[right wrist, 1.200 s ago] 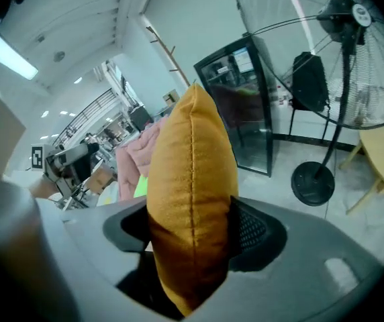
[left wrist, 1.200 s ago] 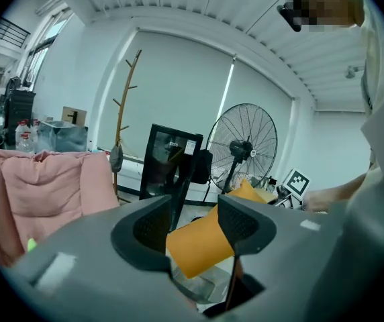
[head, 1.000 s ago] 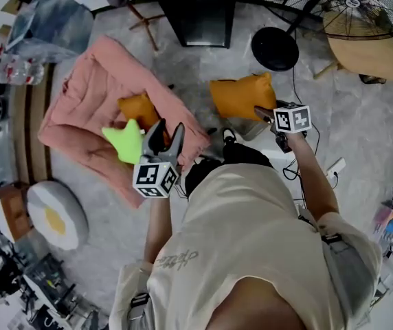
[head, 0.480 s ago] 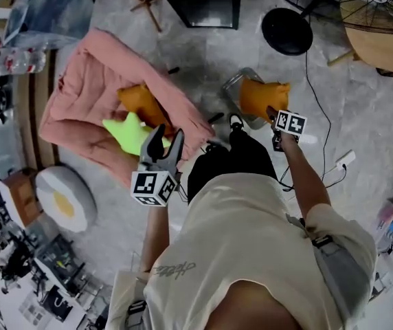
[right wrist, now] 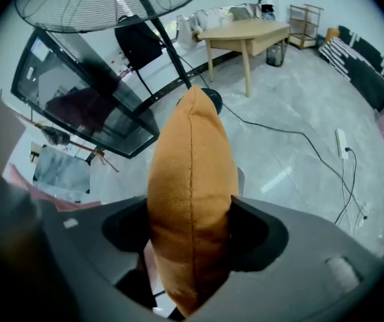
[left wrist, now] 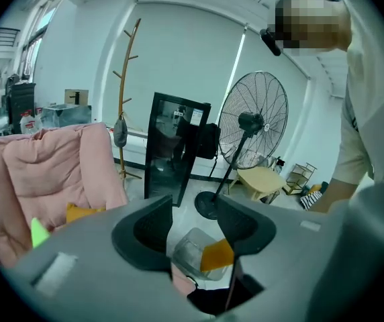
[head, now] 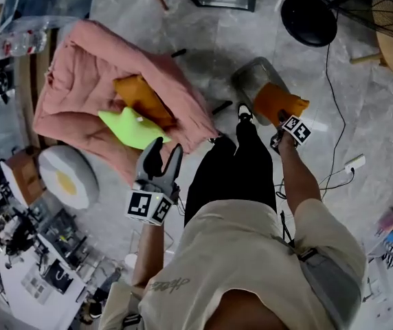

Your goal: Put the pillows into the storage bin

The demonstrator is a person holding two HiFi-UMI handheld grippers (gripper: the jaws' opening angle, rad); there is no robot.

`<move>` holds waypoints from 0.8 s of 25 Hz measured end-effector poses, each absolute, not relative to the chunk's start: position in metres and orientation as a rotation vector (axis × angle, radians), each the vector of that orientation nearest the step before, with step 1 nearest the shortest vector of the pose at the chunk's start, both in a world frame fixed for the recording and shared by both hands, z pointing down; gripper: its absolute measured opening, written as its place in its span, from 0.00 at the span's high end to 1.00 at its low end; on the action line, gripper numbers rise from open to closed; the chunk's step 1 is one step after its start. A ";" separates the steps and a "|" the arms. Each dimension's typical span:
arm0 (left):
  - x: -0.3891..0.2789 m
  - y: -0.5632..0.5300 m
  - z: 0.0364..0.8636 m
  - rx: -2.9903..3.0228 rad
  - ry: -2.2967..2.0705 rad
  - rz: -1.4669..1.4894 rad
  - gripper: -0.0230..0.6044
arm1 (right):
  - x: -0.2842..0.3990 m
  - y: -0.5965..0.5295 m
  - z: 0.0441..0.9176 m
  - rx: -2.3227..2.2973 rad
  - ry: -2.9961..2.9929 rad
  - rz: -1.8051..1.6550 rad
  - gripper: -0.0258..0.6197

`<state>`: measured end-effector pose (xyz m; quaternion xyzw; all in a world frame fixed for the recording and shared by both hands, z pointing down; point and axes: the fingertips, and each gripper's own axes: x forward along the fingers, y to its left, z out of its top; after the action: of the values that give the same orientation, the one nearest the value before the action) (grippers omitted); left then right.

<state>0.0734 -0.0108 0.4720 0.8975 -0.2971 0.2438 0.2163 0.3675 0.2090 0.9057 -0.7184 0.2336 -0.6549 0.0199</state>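
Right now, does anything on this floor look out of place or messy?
Nothing looks spilled or broken. The pink mat lies rumpled, with an orange pillow and a green star pillow heaped on it, and a fried-egg cushion lies beside it.

In the head view the orange square fabric pillow (head: 279, 103) covers the near right part of the clear plastic storage bin (head: 250, 80), so whether it is inside the bin or only above it cannot be told. The jaws of the right gripper (right wrist: 190, 233) are lost under the pillow there. In the right gripper view the pillow hides nearly all of the bin. Left of the bin, a second orange pillow (head: 141, 98) is half covered by a lime-green star-shaped pillow (head: 131, 126), and the wire fan (head: 375, 5) beyond the bin is cut by the top edge.
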 end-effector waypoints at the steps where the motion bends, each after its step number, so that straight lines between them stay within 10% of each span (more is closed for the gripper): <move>1: 0.071 -0.009 0.476 2.478 -0.825 0.691 0.60 | 0.366 0.211 0.917 -2.212 0.671 -2.023 0.46; 20: 0.025 0.015 0.557 2.320 -0.968 0.879 0.61 | 0.351 0.210 1.063 -2.122 0.221 -1.990 0.41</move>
<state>0.0245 0.0154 0.5566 0.8464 -0.3531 0.3207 0.2367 0.3512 0.2105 1.0633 -0.7227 0.0752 -0.6779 0.1119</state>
